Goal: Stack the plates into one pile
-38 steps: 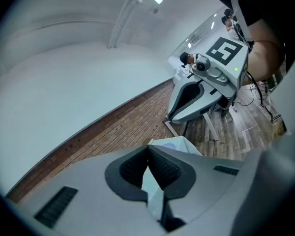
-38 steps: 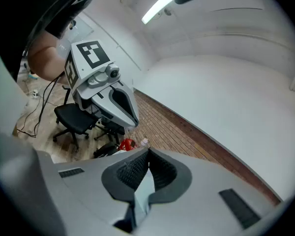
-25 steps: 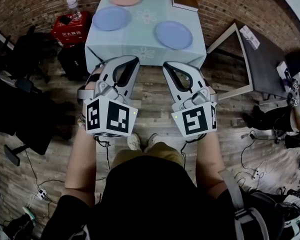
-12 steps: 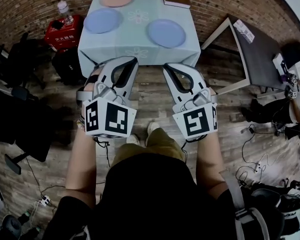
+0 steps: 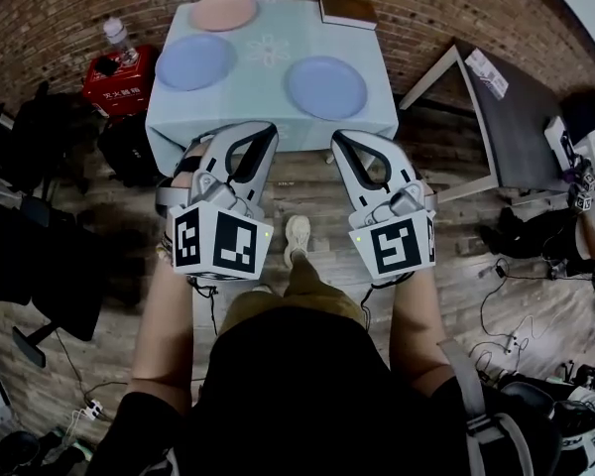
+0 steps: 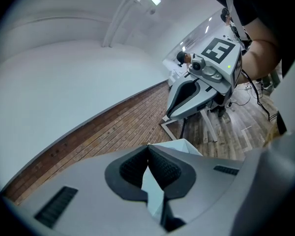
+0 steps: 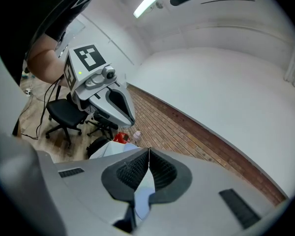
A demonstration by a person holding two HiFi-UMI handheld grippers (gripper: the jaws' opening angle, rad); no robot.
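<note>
Three plates lie apart on a table with a pale blue cloth [image 5: 268, 117]: a pink plate [image 5: 223, 11] at the far left, a blue plate [image 5: 194, 61] in front of it, and another blue plate [image 5: 325, 86] to the right. My left gripper [image 5: 264, 129] and right gripper [image 5: 341, 138] hang side by side over the floor just short of the table's near edge. Both are shut with nothing in them. In the left gripper view the pads [image 6: 160, 167] meet in front of a table corner. In the right gripper view the pads [image 7: 160, 170] meet too.
A brown book [image 5: 348, 10] lies at the table's far right corner. A red box [image 5: 119, 77] and a bottle [image 5: 116, 33] stand left of the table. A grey table [image 5: 506, 117] is at the right, black chairs [image 5: 40, 167] at the left, cables on the floor.
The table and plates have slid nearer in the head view as the person stepped forward. Both grippers stay shut and side by side.
</note>
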